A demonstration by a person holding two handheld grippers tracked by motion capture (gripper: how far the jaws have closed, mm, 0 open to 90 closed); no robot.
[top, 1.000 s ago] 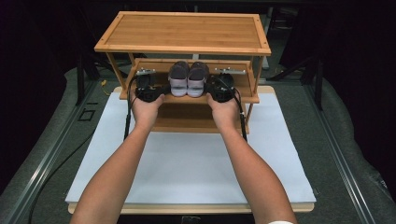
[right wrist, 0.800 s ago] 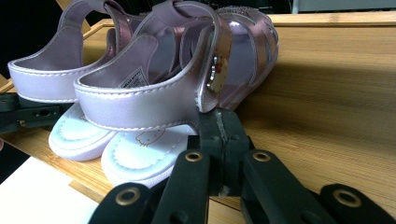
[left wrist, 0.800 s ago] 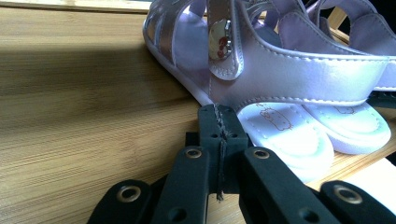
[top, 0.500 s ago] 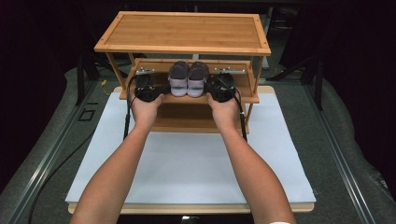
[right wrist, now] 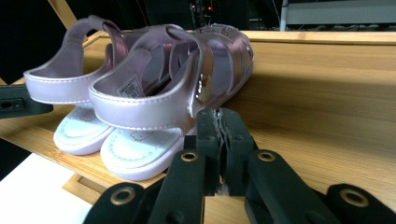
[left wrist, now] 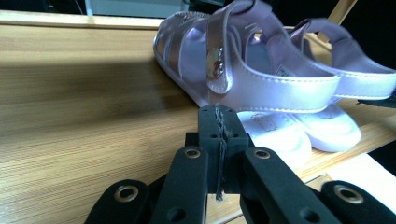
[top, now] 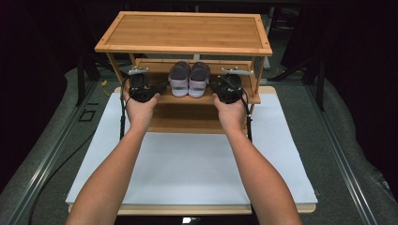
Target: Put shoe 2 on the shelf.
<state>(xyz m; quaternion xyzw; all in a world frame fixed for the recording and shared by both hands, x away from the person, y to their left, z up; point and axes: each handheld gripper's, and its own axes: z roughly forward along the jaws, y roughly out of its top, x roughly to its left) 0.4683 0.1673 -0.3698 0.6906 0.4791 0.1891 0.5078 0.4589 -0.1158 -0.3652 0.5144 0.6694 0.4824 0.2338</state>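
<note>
A wooden rack (top: 185, 33) stands at the far edge of the desk (top: 187, 168), on a white sheet that covers most of the desk top. The rack has a broad top board, a middle shelf (top: 155, 99) and a lower shelf beneath it. A pair of lilac sandals (top: 188, 77) sits side by side at the middle of the middle shelf, heels toward the front edge and toes toward the back.

The left tool (top: 161, 87) rests at the front edge of the middle shelf, just left of the sandals, held in the person's left hand (top: 140, 107). In the left gripper view its jaws are pressed together with nothing between them, the tip just beside the heel of the nearer sandal (left wrist: 243, 70).

The right tool (top: 217, 88) sits at the same front edge, just right of the pair, in the right hand (top: 231, 111). In the right gripper view its jaws also meet, empty, close to the heel strap of the nearer sandal (right wrist: 159, 93).
</note>
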